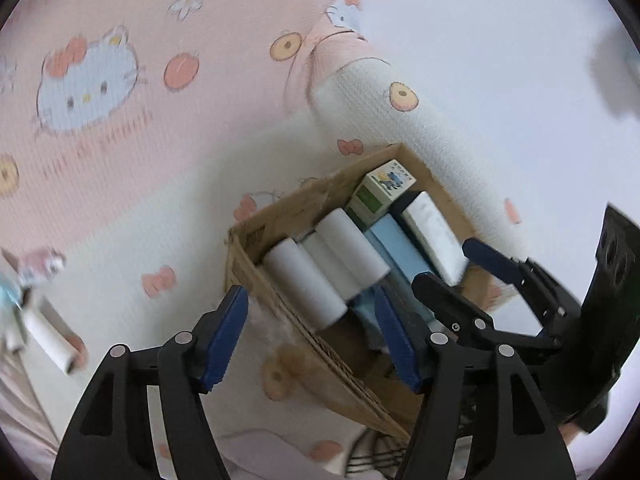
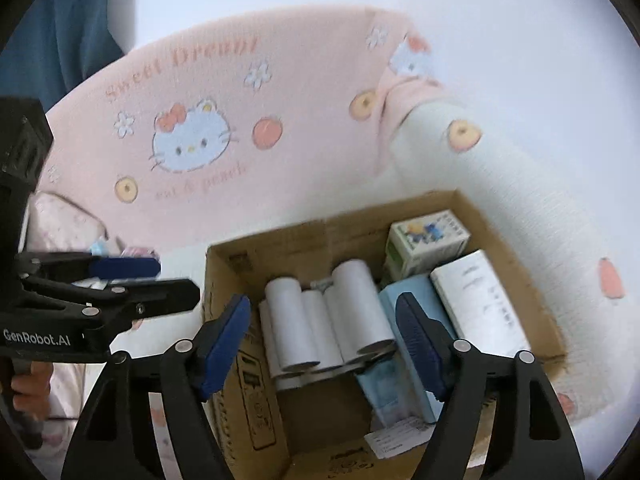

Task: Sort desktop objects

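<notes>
An open cardboard box (image 1: 256,236) (image 2: 224,264) sits on a pink and white cartoon blanket. In it lie several white rolls (image 1: 304,280) (image 2: 352,304), a small green and white carton (image 1: 380,192) (image 2: 424,240), a light blue box (image 1: 400,248) (image 2: 404,292) and a white box (image 1: 432,232) (image 2: 480,300). My left gripper (image 1: 310,304) (image 2: 160,278) hangs open above the box's near left corner, holding nothing. Above the box's near side, my right gripper (image 2: 322,304) (image 1: 452,268) is open too, with only the rolls seen below it.
A loose white roll (image 1: 48,336) lies on the blanket (image 1: 168,184) at the far left, next to some pastel items (image 1: 36,272) (image 2: 100,246). A hand (image 2: 28,380) grips the left gripper's handle. A white wall (image 2: 520,40) rises behind the blanket.
</notes>
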Demonstrator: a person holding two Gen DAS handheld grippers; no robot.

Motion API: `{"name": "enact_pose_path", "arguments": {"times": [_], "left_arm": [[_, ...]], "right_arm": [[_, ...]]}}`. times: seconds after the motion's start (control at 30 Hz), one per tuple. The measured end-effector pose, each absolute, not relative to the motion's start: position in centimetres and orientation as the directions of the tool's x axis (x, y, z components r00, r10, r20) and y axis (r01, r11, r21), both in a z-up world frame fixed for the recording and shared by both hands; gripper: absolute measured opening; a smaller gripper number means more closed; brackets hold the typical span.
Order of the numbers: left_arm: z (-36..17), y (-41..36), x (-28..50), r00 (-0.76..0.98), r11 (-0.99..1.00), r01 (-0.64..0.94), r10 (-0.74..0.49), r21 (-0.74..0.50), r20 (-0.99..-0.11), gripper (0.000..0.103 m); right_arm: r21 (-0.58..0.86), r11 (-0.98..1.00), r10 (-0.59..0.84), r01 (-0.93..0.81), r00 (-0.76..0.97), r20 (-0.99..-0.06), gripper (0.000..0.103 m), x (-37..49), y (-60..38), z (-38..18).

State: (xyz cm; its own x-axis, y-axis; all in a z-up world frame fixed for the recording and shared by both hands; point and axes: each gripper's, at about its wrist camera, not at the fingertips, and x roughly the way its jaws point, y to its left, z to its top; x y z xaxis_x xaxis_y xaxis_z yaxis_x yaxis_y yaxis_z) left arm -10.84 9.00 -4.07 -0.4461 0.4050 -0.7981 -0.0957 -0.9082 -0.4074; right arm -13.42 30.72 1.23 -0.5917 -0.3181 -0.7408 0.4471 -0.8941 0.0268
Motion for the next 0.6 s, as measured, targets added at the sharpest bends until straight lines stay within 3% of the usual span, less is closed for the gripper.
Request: {"name": "enact_pose_path", "arguments": {"times": [0.27, 0.37, 0.6], "left_arm": [[-1.9, 6.8, -8.3, -0.532, -0.93, -0.122, 0.356, -0.346, -0.768, 0.071], [-1.8, 6.2, -8.1, -0.525, -0.912, -0.138, 0.398, -0.387, -0.752, 0.075], [-1.8, 8.7, -6.5, -0.5, -0.913, -0.249, 0.407, -0.323, -0.764, 0.077]], "right_arm": [[0.046, -0.85, -0.377, 0.525, -0.544, -0.75, 0.077, -12.3, 29.6, 1.5], [-0.042, -0.864, -0.296, 0.501, -0.574, -0.763, 0.077, -12.2, 28.5, 1.7], [-0.382, -0.806, -0.053, 0.453, -0.697, -0.715, 0.082, -9.2, 26.3, 2.4]]}}
